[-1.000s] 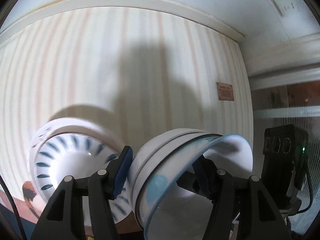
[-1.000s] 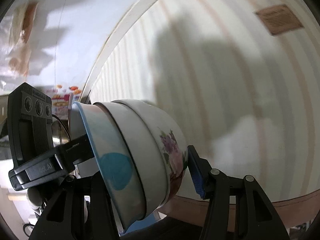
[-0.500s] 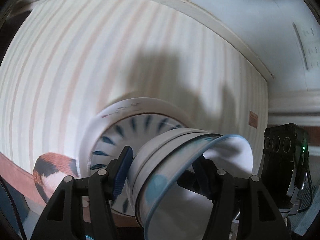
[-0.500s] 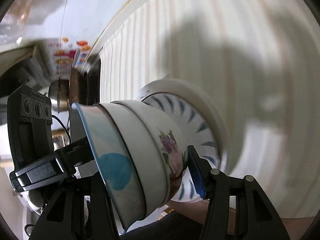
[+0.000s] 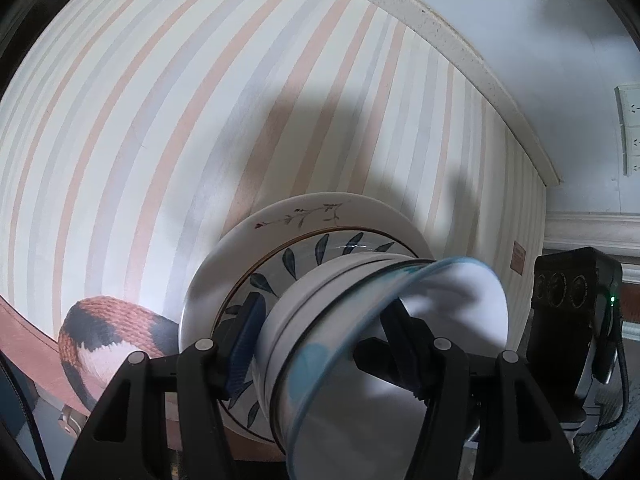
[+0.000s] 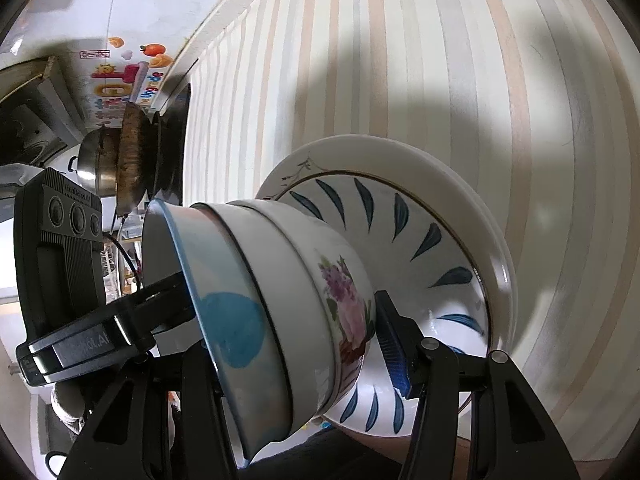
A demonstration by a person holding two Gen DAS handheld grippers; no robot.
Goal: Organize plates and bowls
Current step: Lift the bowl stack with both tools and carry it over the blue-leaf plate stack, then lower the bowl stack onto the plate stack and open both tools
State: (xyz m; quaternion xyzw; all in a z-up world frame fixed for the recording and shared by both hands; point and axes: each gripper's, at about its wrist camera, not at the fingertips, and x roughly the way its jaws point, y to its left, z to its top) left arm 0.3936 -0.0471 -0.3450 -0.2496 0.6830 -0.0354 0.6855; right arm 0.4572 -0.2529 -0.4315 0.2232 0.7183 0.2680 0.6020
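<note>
Three nested bowls hang between both grippers: a blue-rimmed one inside, a white one, and a floral one outermost. My left gripper is shut on the stack's wall, one finger inside and the blue pad outside. My right gripper is shut on the opposite side, its blue pad against the floral bowl. The left gripper's body reaches into the rim in the right wrist view. Right beyond the bowls' base lies a blue-leaf dish on a white plate. Whether bowls and dish touch, I cannot tell.
The striped tablecloth covers the table. A brown, black and white woven mat lies at the table edge left of the plates. A wok and a steel pot stand on the far side. A wall socket is at the right.
Both grippers carried the bowl stack sideways and slightly down. The stacked plates, off to one side before, now sit directly behind the bowls' base. Both grips are unchanged.
</note>
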